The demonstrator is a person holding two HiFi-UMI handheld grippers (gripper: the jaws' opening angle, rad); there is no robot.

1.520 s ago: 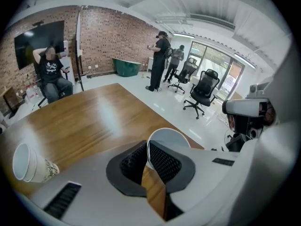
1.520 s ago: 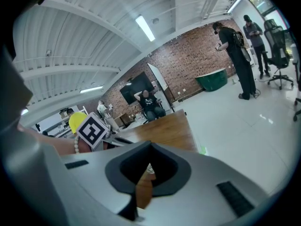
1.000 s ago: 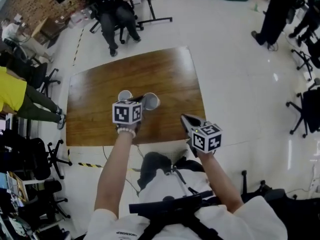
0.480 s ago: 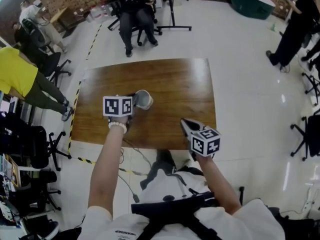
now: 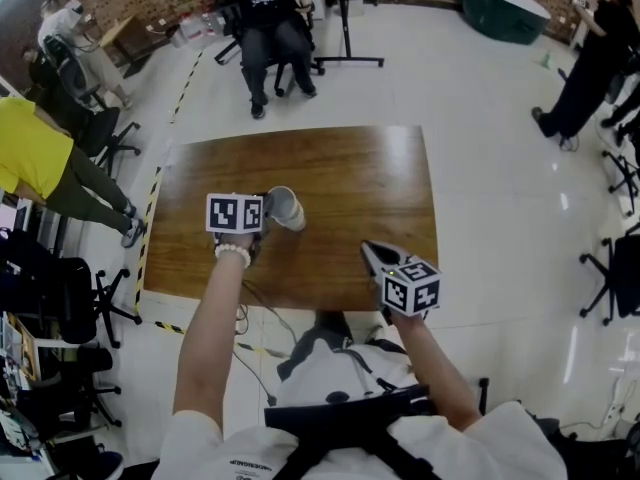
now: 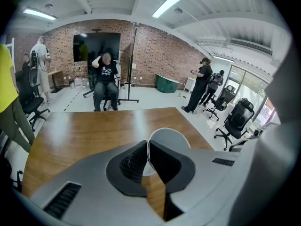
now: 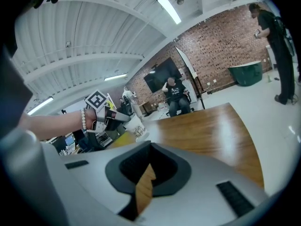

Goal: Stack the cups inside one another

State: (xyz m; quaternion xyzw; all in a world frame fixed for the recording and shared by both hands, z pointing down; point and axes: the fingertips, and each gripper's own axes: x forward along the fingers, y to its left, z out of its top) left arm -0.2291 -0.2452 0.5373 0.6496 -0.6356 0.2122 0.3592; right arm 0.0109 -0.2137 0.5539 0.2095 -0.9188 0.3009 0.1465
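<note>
White cup [image 5: 284,208] in down-tilted left hand-held gripper [image 5: 266,208], forearm [image 5: 215,318] outstretched over table [image 5: 340,168]

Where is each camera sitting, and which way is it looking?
Head view: on the person's head, looking steeply down at the table; the person's arms, left gripper and right gripper show.
Left gripper view: on the left gripper, looking along its jaws, shut on the cup, across the table.
Right gripper view: on the right gripper, looking along its closed, empty jaws over the table; the person's left hand shows.
Shared: head view and right gripper view both show the left gripper holding the cup.
</note>
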